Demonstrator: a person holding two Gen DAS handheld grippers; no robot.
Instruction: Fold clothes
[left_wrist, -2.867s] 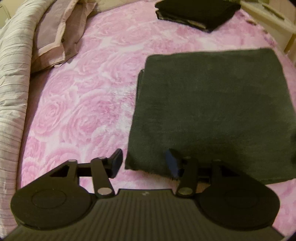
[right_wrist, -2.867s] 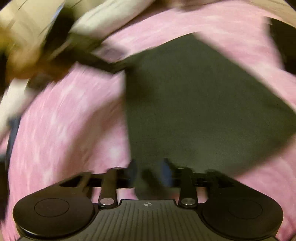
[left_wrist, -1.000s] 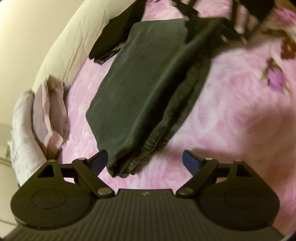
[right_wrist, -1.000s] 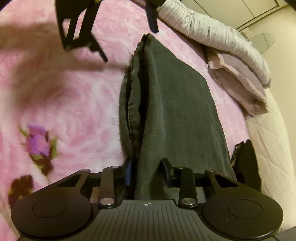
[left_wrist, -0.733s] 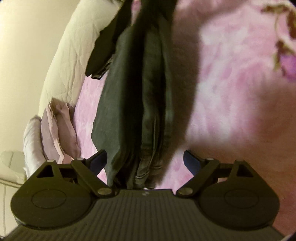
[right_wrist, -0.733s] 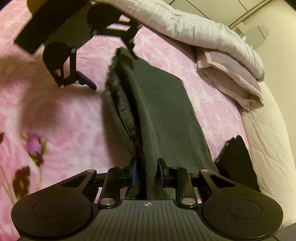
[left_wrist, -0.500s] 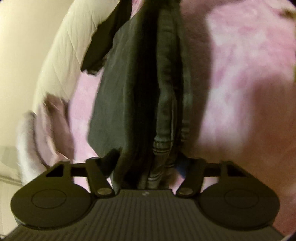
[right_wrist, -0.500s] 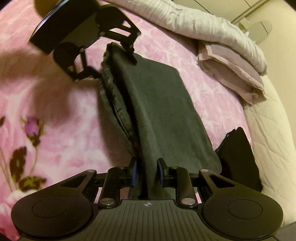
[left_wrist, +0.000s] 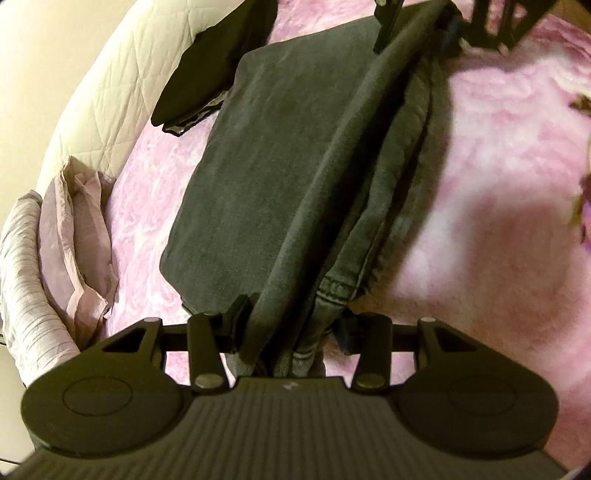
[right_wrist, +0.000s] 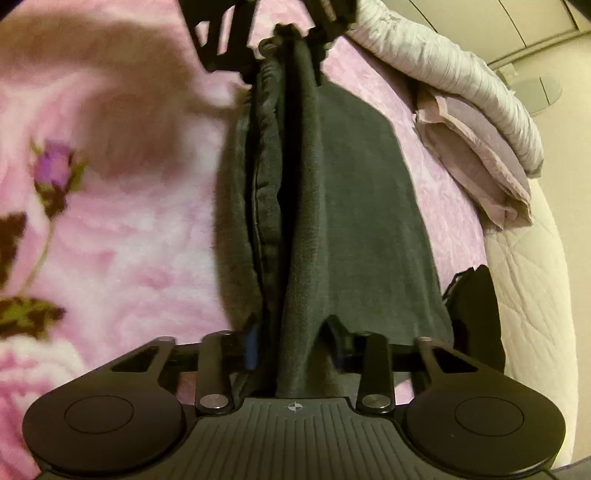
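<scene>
Both hand-held grippers clamp opposite ends of a folded dark grey garment above a pink bed.

The left hand-held gripper (left_wrist: 288, 326) pinches the stitched hem end of the dark grey garment (left_wrist: 280, 177); the right hand-held gripper (right_wrist: 293, 343) is closed on the other end, so the soft, matte, layered cloth stretches between them, one side draping onto the fluffy pink rose-patterned blanket (left_wrist: 498, 184). Beside it lie a black folded cloth (left_wrist: 207, 77), a crumpled mauve pillowcase (right_wrist: 480, 166), a striped grey duvet (right_wrist: 454, 74) and quilted cream mattress edge (left_wrist: 110, 81).
</scene>
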